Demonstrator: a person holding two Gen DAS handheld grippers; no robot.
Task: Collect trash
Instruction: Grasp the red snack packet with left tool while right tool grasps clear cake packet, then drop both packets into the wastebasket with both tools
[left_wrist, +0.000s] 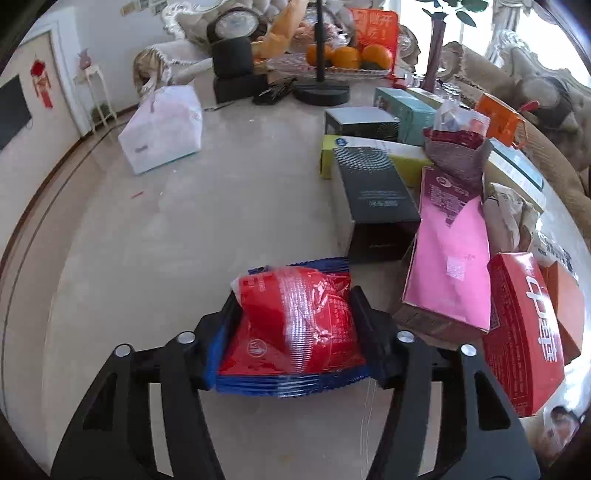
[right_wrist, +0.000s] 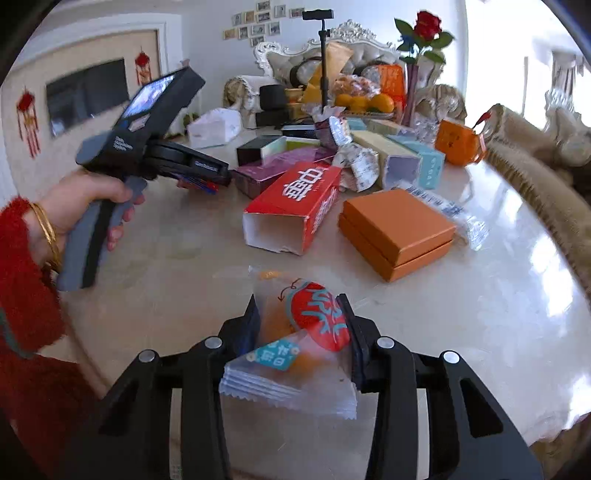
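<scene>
A red snack wrapper with blue crimped edges (left_wrist: 295, 321) lies on the pale marble table (left_wrist: 147, 258), and my left gripper (left_wrist: 295, 295) is shut on it, a pad pressing on each side. In the right wrist view my right gripper (right_wrist: 299, 302) is shut on a clear wrapper with a red and a teal label (right_wrist: 317, 321), low over the table (right_wrist: 480, 314). A hand in a red fuzzy sleeve (right_wrist: 92, 199) holds the left gripper at the left of that view.
Boxes crowd the table's right side: a black one (left_wrist: 376, 195), a pink one (left_wrist: 450, 251), an open-ended red carton (right_wrist: 295, 203) and an orange box (right_wrist: 395, 232). A white tissue pack (left_wrist: 162, 129), a stand's base (left_wrist: 321, 90) and oranges (left_wrist: 347, 57) sit further back.
</scene>
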